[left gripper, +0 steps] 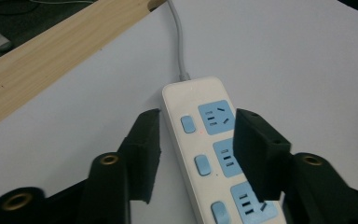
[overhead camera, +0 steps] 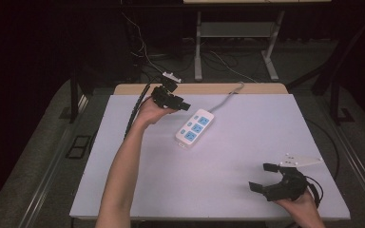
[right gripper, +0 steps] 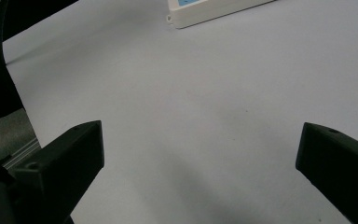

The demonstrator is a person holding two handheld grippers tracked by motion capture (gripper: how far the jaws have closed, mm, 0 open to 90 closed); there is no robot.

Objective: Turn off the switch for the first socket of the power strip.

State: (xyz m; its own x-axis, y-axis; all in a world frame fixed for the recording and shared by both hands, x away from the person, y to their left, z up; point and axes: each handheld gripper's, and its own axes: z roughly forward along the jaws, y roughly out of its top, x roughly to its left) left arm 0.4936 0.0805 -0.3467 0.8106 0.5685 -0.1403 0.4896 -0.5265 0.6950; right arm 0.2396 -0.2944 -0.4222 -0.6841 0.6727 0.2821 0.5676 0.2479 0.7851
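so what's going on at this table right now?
A person holds a hand-held gripper in each hand over a white table. The left hand-held gripper is at the far side, over a white power strip with blue sockets. Its jaws straddle the strip's cable end but are not seen pressing on it, so nothing is gripped yet. The right hand-held gripper sits near the front right edge, jaws wide open with nothing between them.

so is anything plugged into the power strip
No, all three blue sockets on the power strip are empty in the left gripper view.
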